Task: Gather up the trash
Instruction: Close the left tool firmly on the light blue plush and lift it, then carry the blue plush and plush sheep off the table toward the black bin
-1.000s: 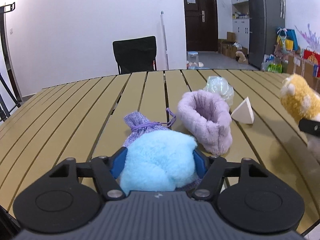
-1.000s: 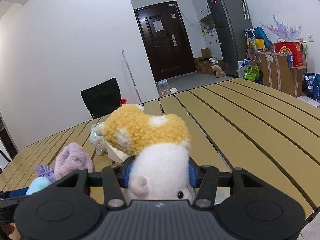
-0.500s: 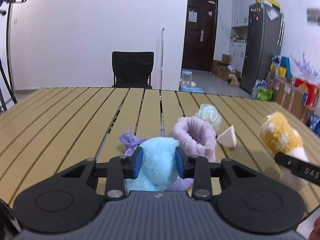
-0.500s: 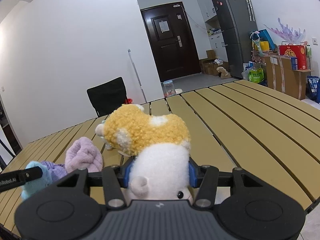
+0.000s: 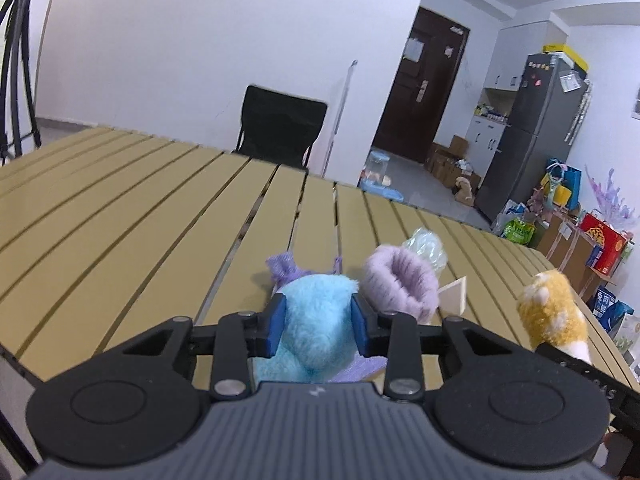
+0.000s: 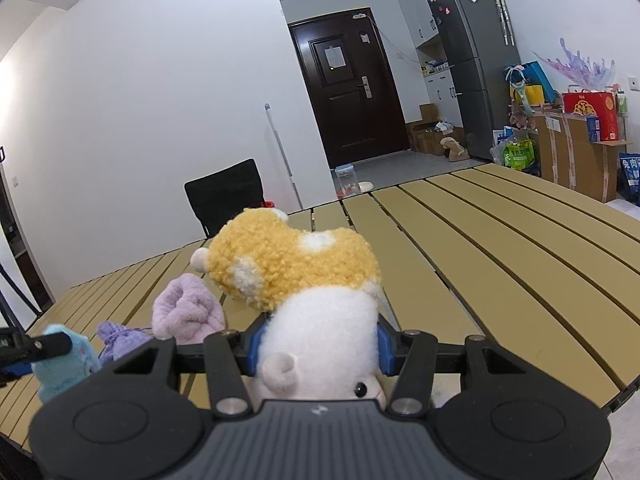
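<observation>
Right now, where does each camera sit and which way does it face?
Left wrist: on the left gripper, facing across the slatted table toward the chair; its jaws clamp the blue plush.
Right wrist: on the right gripper, facing the door; jaws clamp the yellow-and-white plush.
Shared: both plushes, purple pouch, lilac fuzzy cuff, each other's gripper.

The bench [image 5: 140, 208] is made of long yellow-brown slats with dark gaps between them. Behind it stands a black chair [image 5: 280, 128] against a plain white wall [image 5: 200, 40]. A dark brown door [image 6: 352, 88] is further back, and a tall grey fridge [image 6: 472, 64] stands to its right. Cardboard boxes [image 6: 576, 152] and coloured bags line the right wall. The floor [image 6: 400, 164] is grey.
</observation>
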Action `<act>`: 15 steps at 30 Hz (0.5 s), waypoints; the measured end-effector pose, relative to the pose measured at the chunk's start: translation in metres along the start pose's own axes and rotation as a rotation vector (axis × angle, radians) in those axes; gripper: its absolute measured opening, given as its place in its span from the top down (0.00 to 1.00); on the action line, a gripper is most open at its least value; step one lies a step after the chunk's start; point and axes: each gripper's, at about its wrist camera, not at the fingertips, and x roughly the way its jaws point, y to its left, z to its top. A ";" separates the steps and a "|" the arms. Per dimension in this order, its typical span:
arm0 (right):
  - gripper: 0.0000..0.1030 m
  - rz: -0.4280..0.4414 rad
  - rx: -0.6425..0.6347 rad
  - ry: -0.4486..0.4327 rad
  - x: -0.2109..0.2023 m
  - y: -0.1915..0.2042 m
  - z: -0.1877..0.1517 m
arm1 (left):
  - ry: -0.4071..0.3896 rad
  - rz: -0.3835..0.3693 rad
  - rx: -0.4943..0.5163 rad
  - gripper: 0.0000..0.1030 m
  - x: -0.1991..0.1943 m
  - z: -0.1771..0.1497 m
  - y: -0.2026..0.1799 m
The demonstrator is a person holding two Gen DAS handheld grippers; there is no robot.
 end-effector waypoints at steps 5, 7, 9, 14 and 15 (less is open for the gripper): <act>0.51 0.006 -0.005 0.003 0.001 -0.003 0.001 | 0.041 0.058 -0.025 0.63 0.012 -0.003 0.012; 0.51 0.007 -0.005 0.004 0.003 -0.005 0.002 | 0.060 0.066 -0.037 0.63 0.016 -0.005 0.016; 0.51 0.007 -0.005 0.005 0.003 -0.005 0.002 | 0.069 0.076 -0.039 0.64 0.018 -0.006 0.018; 0.51 0.011 -0.011 0.007 0.006 -0.003 0.000 | 0.044 0.071 -0.032 0.70 0.010 -0.007 0.017; 0.51 0.013 -0.014 0.008 0.006 -0.002 -0.001 | 0.038 0.071 -0.030 0.70 0.008 -0.007 0.016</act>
